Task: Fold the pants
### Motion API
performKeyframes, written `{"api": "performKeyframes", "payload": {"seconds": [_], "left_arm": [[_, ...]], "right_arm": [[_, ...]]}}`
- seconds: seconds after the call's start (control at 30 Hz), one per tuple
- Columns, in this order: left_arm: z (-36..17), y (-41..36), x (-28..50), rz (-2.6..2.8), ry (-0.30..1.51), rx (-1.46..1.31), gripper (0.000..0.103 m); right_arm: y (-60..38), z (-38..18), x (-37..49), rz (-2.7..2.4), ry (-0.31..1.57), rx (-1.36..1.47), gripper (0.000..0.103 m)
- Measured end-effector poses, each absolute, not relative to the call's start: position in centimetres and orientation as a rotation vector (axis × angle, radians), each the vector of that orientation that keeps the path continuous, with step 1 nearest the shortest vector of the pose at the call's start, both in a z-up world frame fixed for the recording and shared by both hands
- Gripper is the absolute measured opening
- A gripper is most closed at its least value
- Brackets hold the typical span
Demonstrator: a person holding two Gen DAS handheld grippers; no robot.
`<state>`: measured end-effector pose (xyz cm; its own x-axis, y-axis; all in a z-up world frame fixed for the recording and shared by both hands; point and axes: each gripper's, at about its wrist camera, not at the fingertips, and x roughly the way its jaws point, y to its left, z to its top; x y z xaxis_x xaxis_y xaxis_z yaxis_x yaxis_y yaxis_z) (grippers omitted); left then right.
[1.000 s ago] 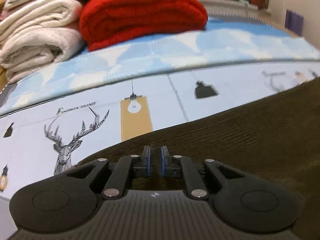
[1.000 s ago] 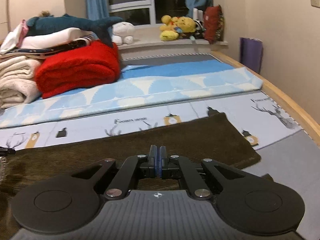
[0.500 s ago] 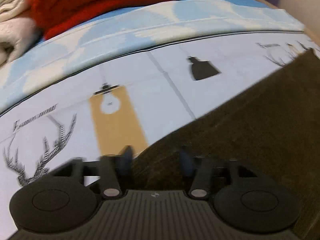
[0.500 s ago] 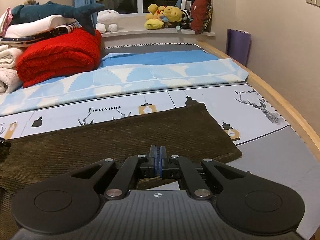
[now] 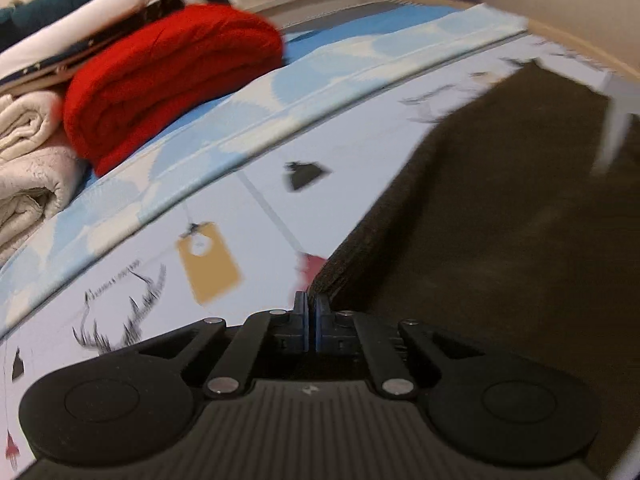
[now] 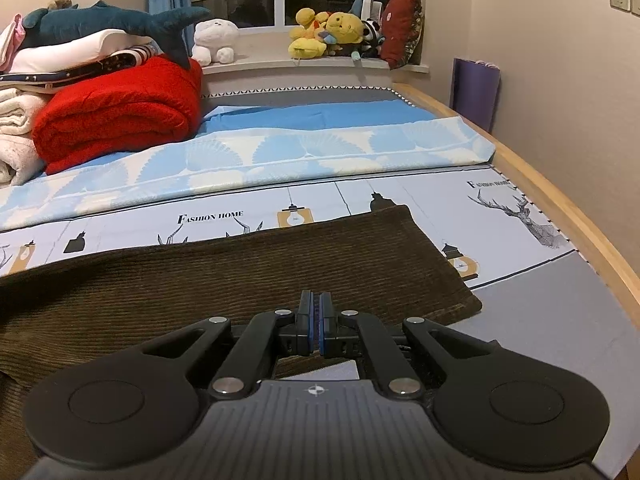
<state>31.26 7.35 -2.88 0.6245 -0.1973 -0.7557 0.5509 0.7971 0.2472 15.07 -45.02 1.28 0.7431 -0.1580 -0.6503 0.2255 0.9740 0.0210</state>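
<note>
The dark brown corduroy pants (image 6: 248, 280) lie flat across the printed bed sheet (image 6: 520, 280). In the left wrist view the pants (image 5: 500, 220) fill the right side. Their thick near edge rises from the sheet and runs straight into my left gripper (image 5: 311, 305), whose jaws are shut on that corner. My right gripper (image 6: 316, 303) is shut over the pants close to their front edge, near the right end. No cloth shows between its pads, and the pants' front edge passes flat under it.
A red folded blanket (image 6: 120, 112) and cream towels (image 5: 28, 168) are stacked at the back left, with a plush shark on top. A light-blue patterned cover (image 6: 320, 152) crosses the bed behind the pants. The wooden bed rail (image 6: 560, 200) and the wall bound the right side.
My left gripper opened, slid to the pants' left edge and shut on its corner, then rose and rolled a little. The right gripper stayed shut and barely shifted.
</note>
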Motion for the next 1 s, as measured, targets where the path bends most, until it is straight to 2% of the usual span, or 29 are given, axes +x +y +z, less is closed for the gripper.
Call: {"api": "performKeyframes", "payload": {"seconds": [0.13,0.27,0.3,0.37,0.4,0.43,0.53,0.63,0.77,0.8,0.83,0.9,1.0], "left_arm": [[-2.6,5.4,22.5,-0.513,0.851,0.508,0.002],[-5.2,4.4,18.3,-0.528,0.948,0.524,0.004],[-5.0,4.8,18.0,-0.51,0.939,0.514,0.007],[-3.7,6.9,18.0,-0.463,0.926,0.387,0.019],[-2.9,8.6,18.2,-0.425,0.939,0.281,0.033],[-2.4,9.9,18.4,-0.394,0.952,0.2,0.041],[-2.3,14.2,19.2,-0.288,1.036,-0.017,0.043],[-4.8,17.3,20.2,-0.185,1.19,-0.2,0.043],[-7.1,18.2,21.2,-0.132,1.306,-0.234,0.043],[-7.2,17.9,21.4,-0.14,1.304,-0.218,0.048],[-7.3,17.6,21.7,-0.148,1.296,-0.214,0.06],[-7.4,17.6,22.1,-0.143,1.286,-0.237,0.071],[-7.9,17.8,22.8,-0.108,1.303,-0.291,0.071]], "right_arm": [[-44.3,1.2,13.9,-0.201,0.712,0.105,0.001],[-43.6,1.1,12.6,-0.194,0.722,0.099,0.001],[-43.5,1.0,12.4,-0.194,0.728,0.103,0.001],[-43.6,0.9,11.8,-0.194,0.741,0.123,0.001],[-43.7,0.8,11.6,-0.195,0.747,0.135,0.001],[-43.8,0.8,11.4,-0.196,0.751,0.142,0.001],[-44.1,0.8,11.0,-0.199,0.742,0.151,0.001],[-44.7,0.8,11.0,-0.206,0.726,0.181,0.001],[-46.3,0.8,10.9,-0.198,0.702,0.318,0.001],[-46.6,0.7,11.0,-0.196,0.7,0.344,0.001],[-46.9,0.7,11.2,-0.19,0.698,0.37,0.001],[-47.5,0.6,11.6,-0.182,0.69,0.408,0.001],[-48.1,-0.3,12.6,-0.17,0.7,0.459,0.002]]}}
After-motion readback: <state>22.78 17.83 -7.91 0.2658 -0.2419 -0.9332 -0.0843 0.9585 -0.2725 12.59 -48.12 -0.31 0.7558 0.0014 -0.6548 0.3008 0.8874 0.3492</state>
